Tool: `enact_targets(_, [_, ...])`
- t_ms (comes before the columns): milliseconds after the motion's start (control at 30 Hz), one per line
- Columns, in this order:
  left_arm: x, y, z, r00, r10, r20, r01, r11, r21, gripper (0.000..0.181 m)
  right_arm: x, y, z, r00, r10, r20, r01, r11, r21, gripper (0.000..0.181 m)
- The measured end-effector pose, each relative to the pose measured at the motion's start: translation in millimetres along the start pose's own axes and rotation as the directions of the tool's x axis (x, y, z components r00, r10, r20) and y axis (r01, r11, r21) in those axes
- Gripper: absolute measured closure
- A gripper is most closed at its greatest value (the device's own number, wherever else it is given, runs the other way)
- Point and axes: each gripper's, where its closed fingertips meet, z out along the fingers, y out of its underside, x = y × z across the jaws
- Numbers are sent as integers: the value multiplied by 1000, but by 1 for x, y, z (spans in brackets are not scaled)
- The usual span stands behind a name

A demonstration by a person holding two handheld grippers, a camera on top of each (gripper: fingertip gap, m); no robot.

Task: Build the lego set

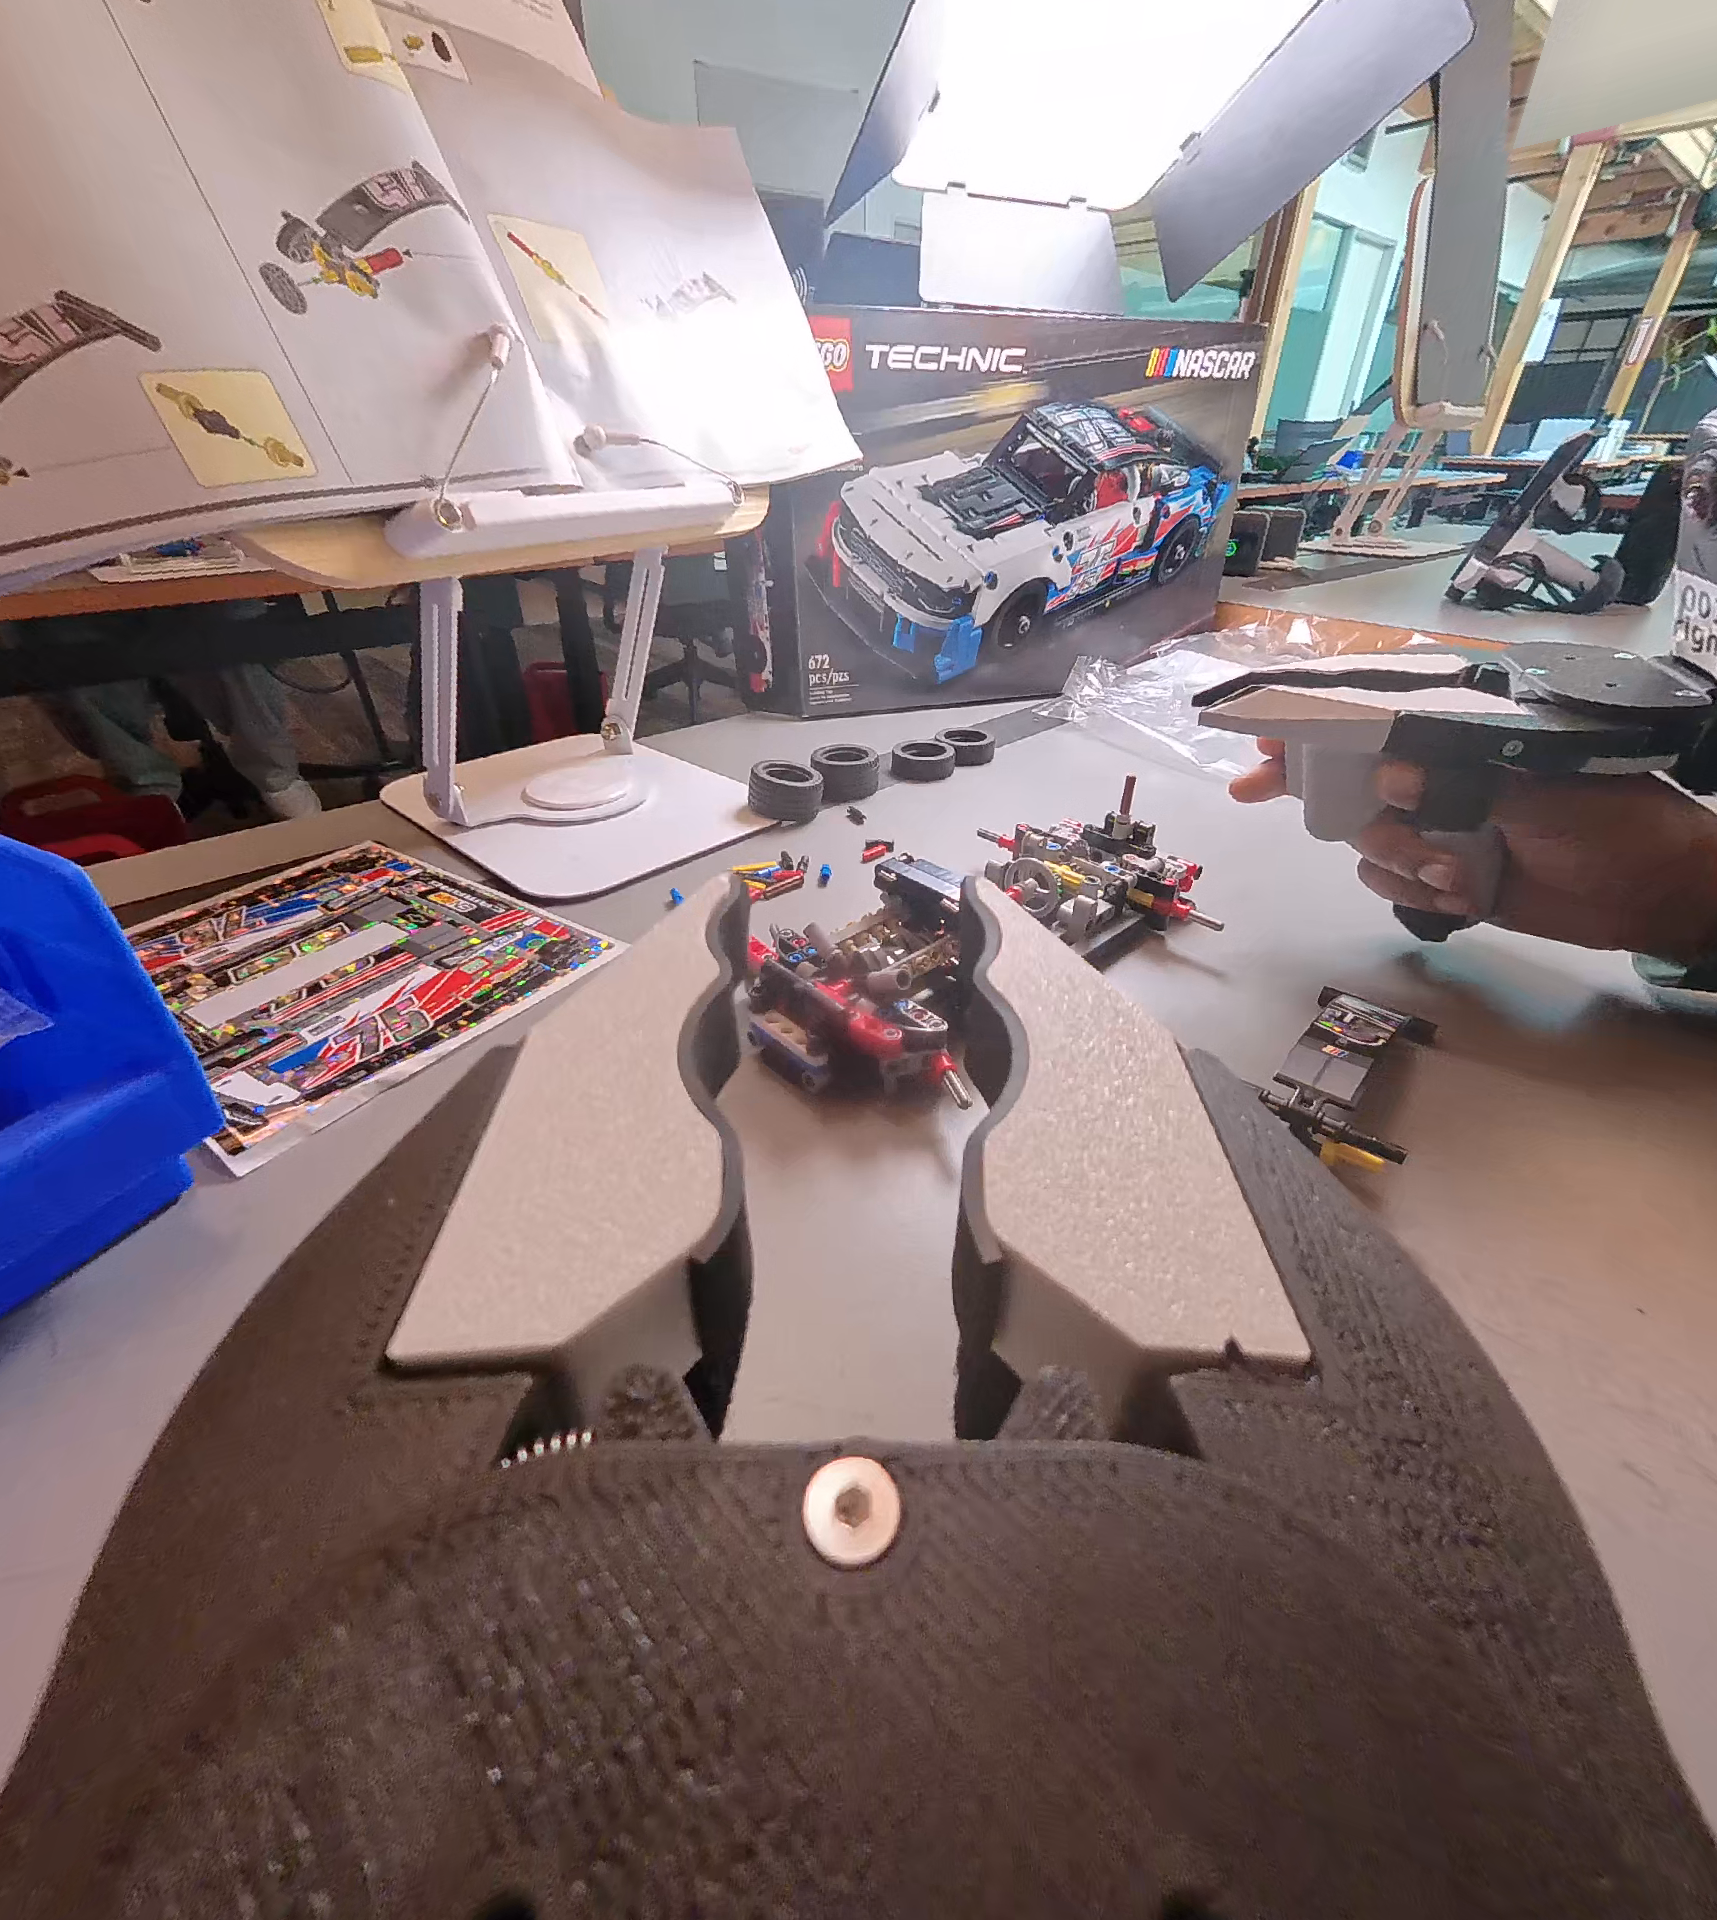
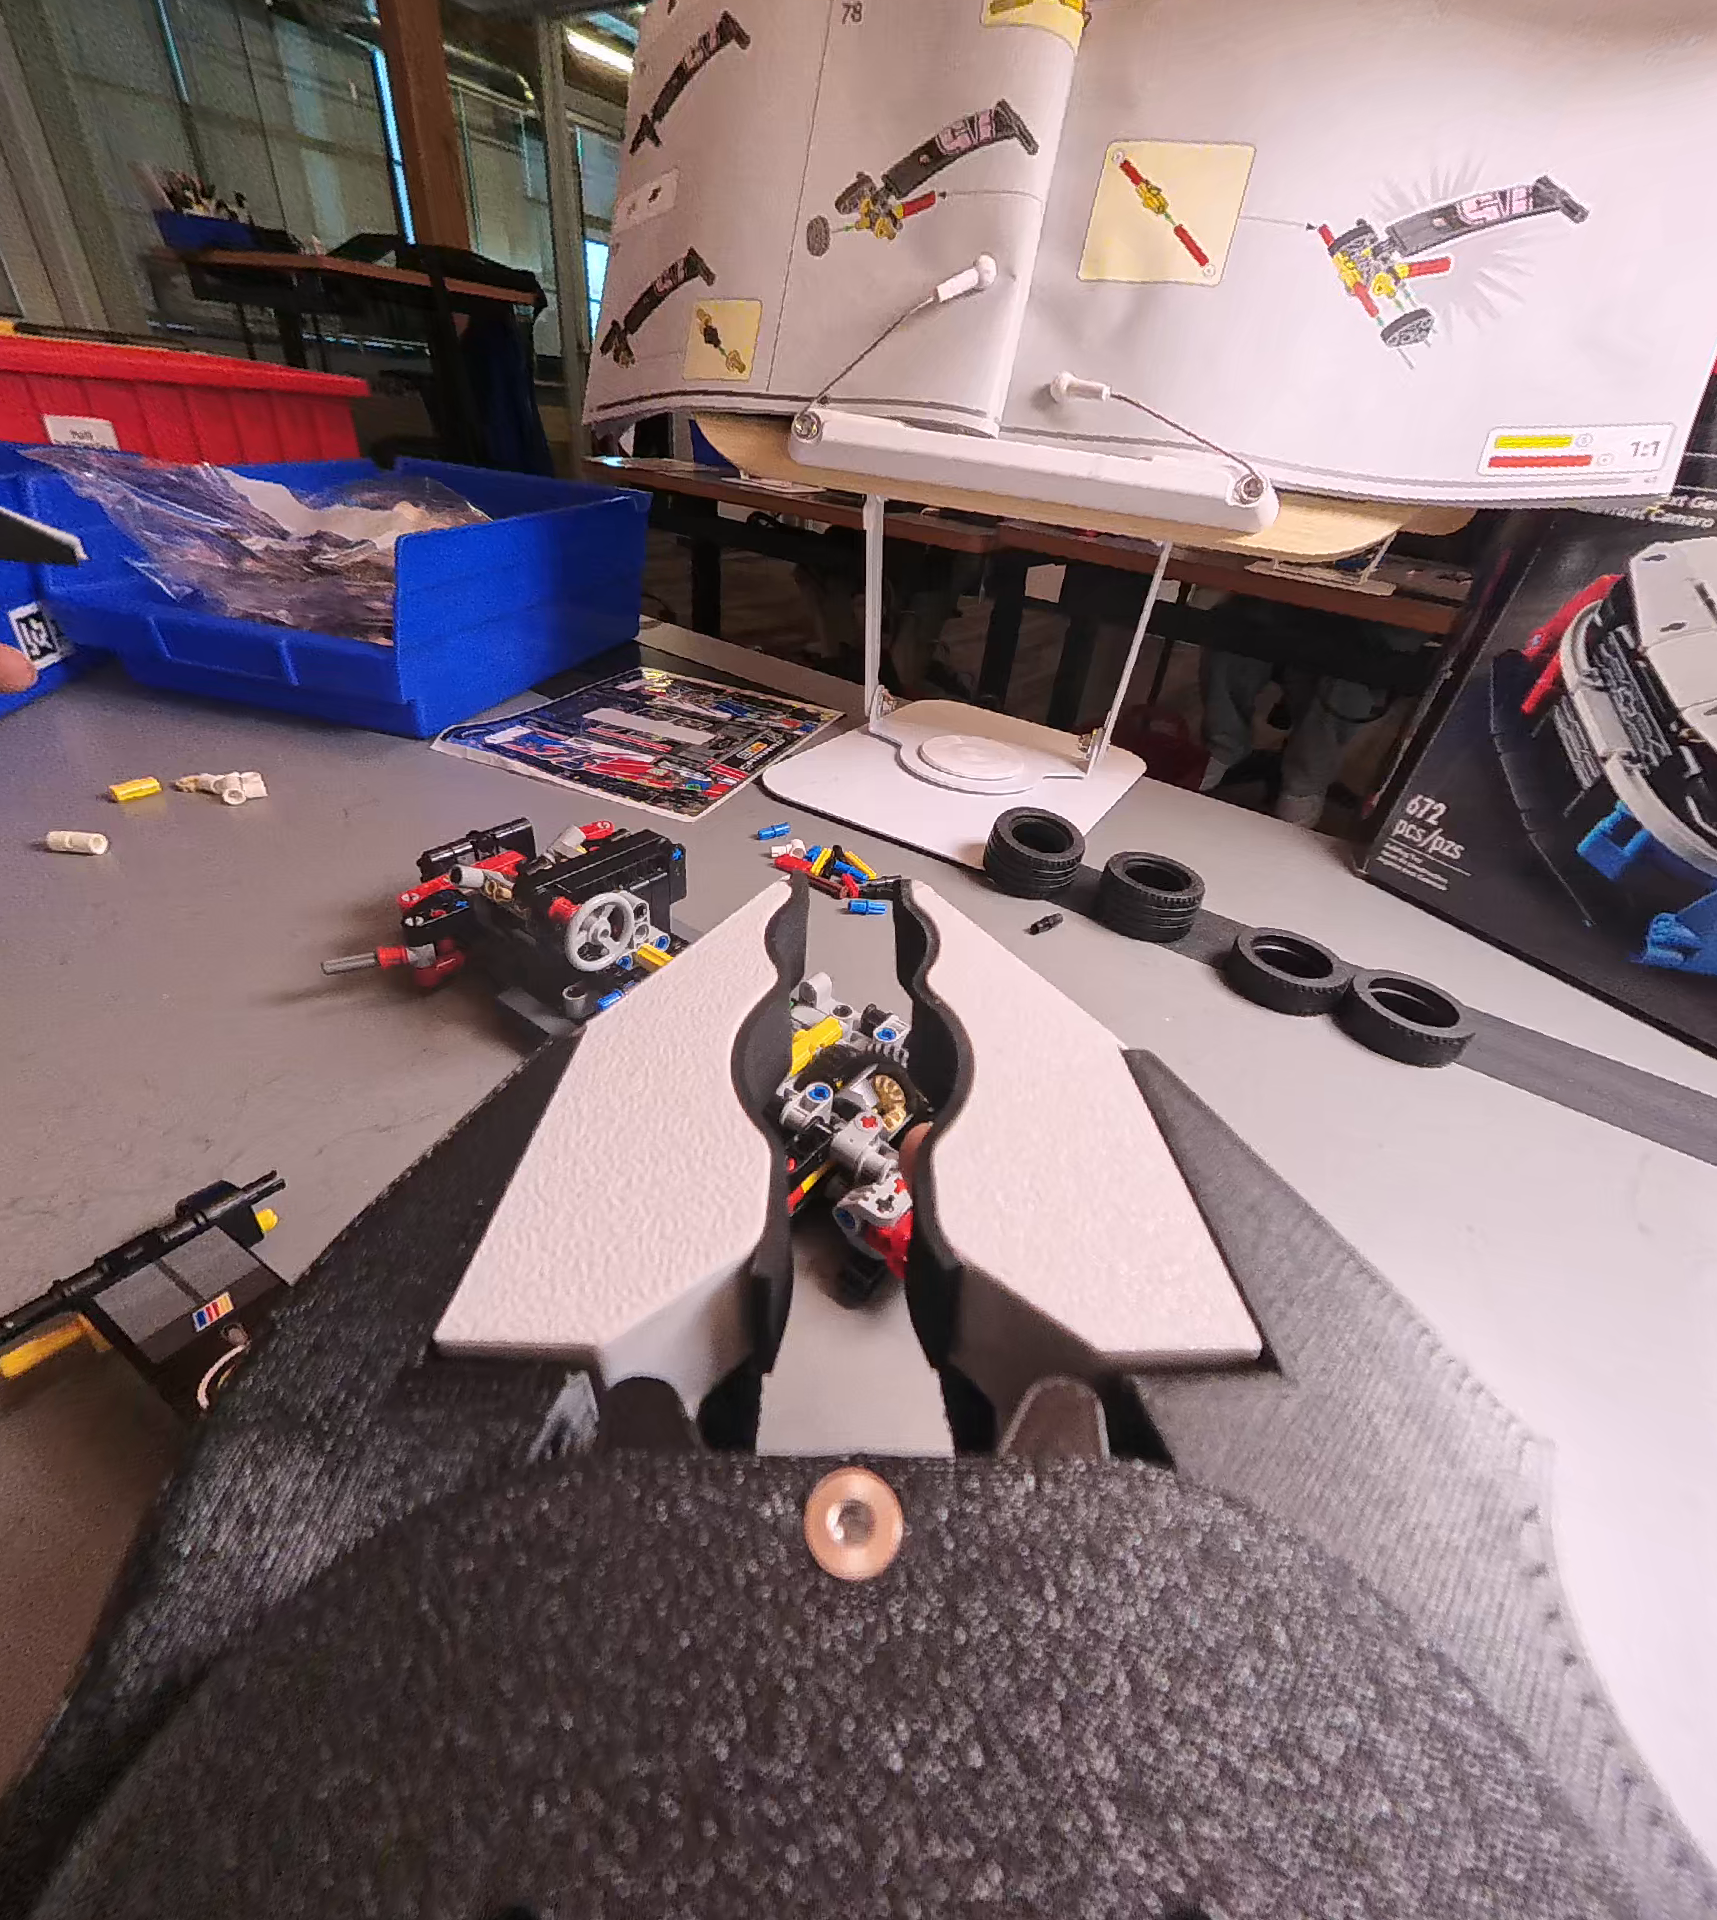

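Observation:
My left gripper (image 1: pixel 851 899) is open and empty, low over the grey table (image 1: pixel 1519 1299). A red and black lego assembly (image 1: pixel 854 997) lies on the table between its fingers, untouched; it also shows in the right wrist view (image 2: pixel 542 914). My right gripper (image 2: pixel 852 888) is narrowly open and empty, held in the air (image 1: pixel 1209 707). A grey and yellow geared assembly (image 2: pixel 843 1101) shows through its gap, lying on the table below (image 1: pixel 1093 873). A black panel piece with yellow pins (image 1: pixel 1347 1060) (image 2: pixel 137 1299) lies apart.
Several tyres (image 1: pixel 864 769), small loose pins (image 2: pixel 833 862), a sticker sheet (image 1: pixel 345 977), a blue bin (image 1: pixel 2 1091), the booklet on its white stand (image 2: pixel 1145 208), the set's box (image 1: pixel 1020 520) and a plastic bag (image 1: pixel 1134 675) ring the work area. Loose pieces (image 2: pixel 137 790) lie left. My hands' fingertips stand some 25 cm from each other.

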Motion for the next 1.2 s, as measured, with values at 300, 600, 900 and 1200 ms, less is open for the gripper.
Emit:
enact_targets(300, [-4,-8,-4,998,60,34,-60,998,9,144,1,4,2,1000,3,-11,-3,1000,-11,170])
enact_targets(600, [-10,-35,-26,986,164,15,-163,985,-58,143,2,4,2,996,-56,-62,55,998,-26,171])
enact_targets(900, [-109,40,-210,897,371,241,-100,702,-705,133,4,1,1,984,-164,-74,161,986,-37,173])
enact_targets(1200, [-125,108,-277,926,377,28,-72,250,-966,138,-5,-2,0,983,-178,-45,177,984,-31,173])
